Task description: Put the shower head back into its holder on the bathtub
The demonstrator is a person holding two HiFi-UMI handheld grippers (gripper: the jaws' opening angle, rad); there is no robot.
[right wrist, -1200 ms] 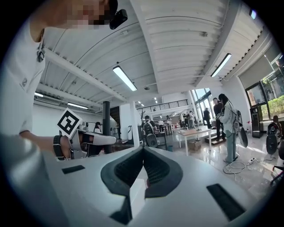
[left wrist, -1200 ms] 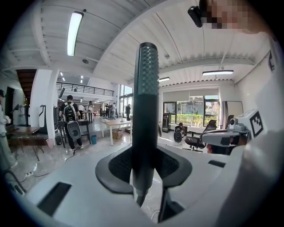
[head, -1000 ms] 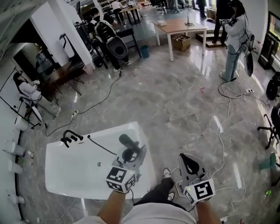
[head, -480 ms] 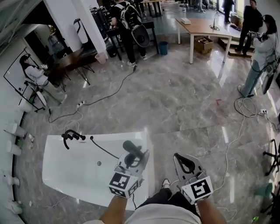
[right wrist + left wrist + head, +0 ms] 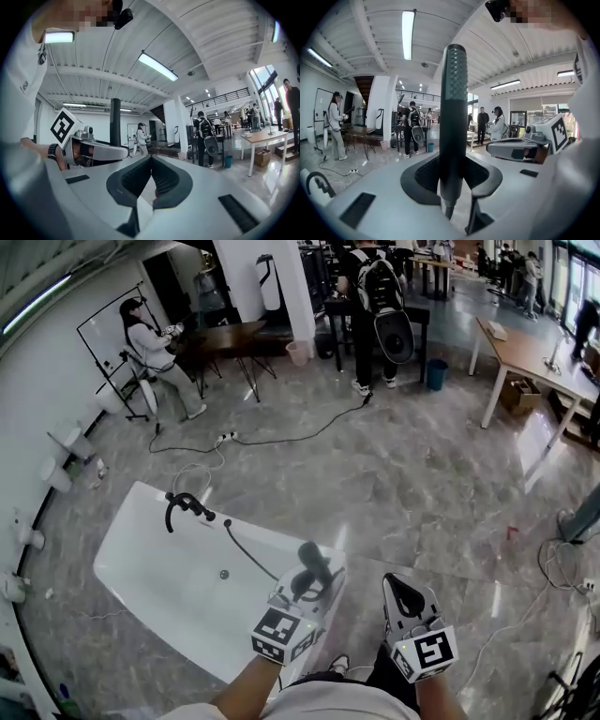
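Note:
A dark shower head (image 5: pixel 313 562) stands upright between the jaws of my left gripper (image 5: pixel 307 581), which is shut on its handle (image 5: pixel 453 117). Its black hose (image 5: pixel 251 553) runs across the white bathtub (image 5: pixel 141 563) toward the black faucet and holder (image 5: pixel 186 506) on the tub's far rim. The left gripper hovers over the tub's near right corner. My right gripper (image 5: pixel 405 600) is beside it over the floor, pads together (image 5: pixel 151 163), holding nothing. The faucet (image 5: pixel 316 182) also shows low at the left in the left gripper view.
Cables (image 5: pixel 281 439) trail over the marble floor beyond the tub. A person (image 5: pixel 150 348) stands by a dark table (image 5: pixel 225 336) at the back left and another (image 5: pixel 375 296) farther back. White fixtures (image 5: pixel 58 442) line the left wall. A wooden table (image 5: pixel 539 348) stands at the right.
The head view has swung left, so the tub sits more centrally and its faucet nearer. Both grippers moved along with the turn. The shower head stays in the left gripper.

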